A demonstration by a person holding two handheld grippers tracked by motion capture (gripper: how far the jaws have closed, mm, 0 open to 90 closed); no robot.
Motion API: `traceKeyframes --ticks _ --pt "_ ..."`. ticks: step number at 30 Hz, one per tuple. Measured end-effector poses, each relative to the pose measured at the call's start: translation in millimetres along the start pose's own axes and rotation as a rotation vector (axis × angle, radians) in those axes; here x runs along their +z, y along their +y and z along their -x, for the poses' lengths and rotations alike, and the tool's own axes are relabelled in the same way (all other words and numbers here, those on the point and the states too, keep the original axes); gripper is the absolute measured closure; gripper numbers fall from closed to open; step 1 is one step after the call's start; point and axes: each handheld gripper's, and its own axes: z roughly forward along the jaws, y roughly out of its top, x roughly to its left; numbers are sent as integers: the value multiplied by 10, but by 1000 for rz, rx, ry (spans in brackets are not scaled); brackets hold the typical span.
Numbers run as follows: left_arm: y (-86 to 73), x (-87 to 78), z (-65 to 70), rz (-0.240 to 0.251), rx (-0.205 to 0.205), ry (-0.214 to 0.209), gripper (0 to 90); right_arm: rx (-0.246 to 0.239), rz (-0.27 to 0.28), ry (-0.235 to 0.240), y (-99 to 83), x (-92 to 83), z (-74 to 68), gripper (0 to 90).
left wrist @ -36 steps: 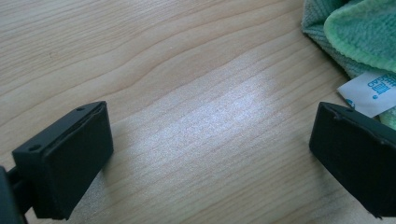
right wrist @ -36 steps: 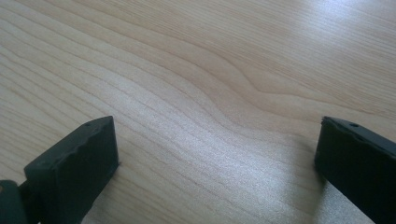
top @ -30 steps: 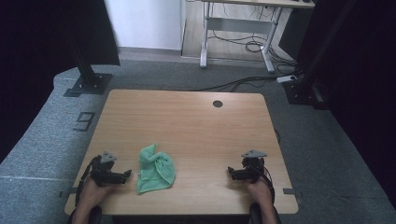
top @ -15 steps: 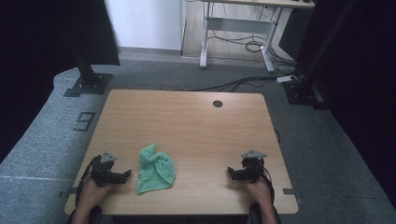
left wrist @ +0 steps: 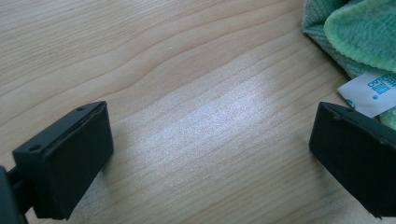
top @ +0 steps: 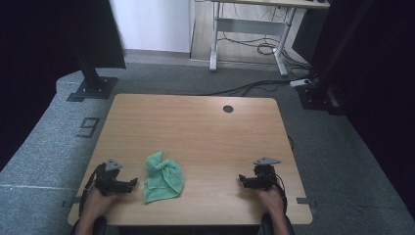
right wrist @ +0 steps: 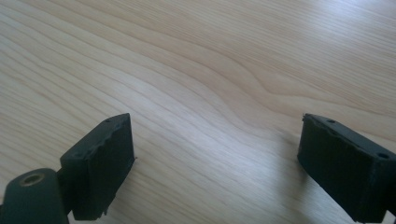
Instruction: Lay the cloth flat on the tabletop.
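So from where I'm standing there's a person at the near edge of a light wooden table [top: 195, 122], a black two-jaw gripper in each hand, both resting low on the tabletop. The left gripper [top: 133, 182] has its jaws spread wide with nothing between them, just bare wood grain, and they point inward across the table. Just beside its tips, on the inner side, sits a crumpled green microfibre cloth [top: 163, 177], bunched up with a fold sticking up at the far end. In the left gripper view the cloth [left wrist: 355, 35] pokes in right past one jaw, and you can see a white care label [left wrist: 371, 93] with blue print lying at the cloth's edge, pretty much touching that jaw, though I can't tell for sure whether it actually touches. The right gripper [top: 241, 179] is well apart from the cloth, over on the other side, also aimed inward. Its jaws have just been closing a little but are released, standing apart over plain wood with nothing between them. Beyond both grippers, near the far edge, there's a small dark round hole [top: 228, 108] in the tabletop.
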Motion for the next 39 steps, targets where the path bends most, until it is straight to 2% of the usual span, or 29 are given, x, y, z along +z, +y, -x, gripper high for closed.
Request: traceKeyframes --ticks 8,10,21,28,33,34,39 --pt "0 0 0 0 0 0 0 -18 42 91 175 18 -219 131" --pt "0 0 0 0 0 0 0 -35 48 101 218 28 -277 131" --pt "0 0 0 0 0 0 0 -114 46 165 464 113 -540 138" --pt "0 0 0 0 0 0 0 -172 55 219 649 188 -784 152" --pt "0 0 0 0 0 0 0 -191 60 258 758 256 -955 151" --pt "0 0 0 0 0 0 0 -201 58 270 795 284 -1025 152" --pt "0 0 0 0 0 0 0 -225 53 304 869 343 -1162 180"
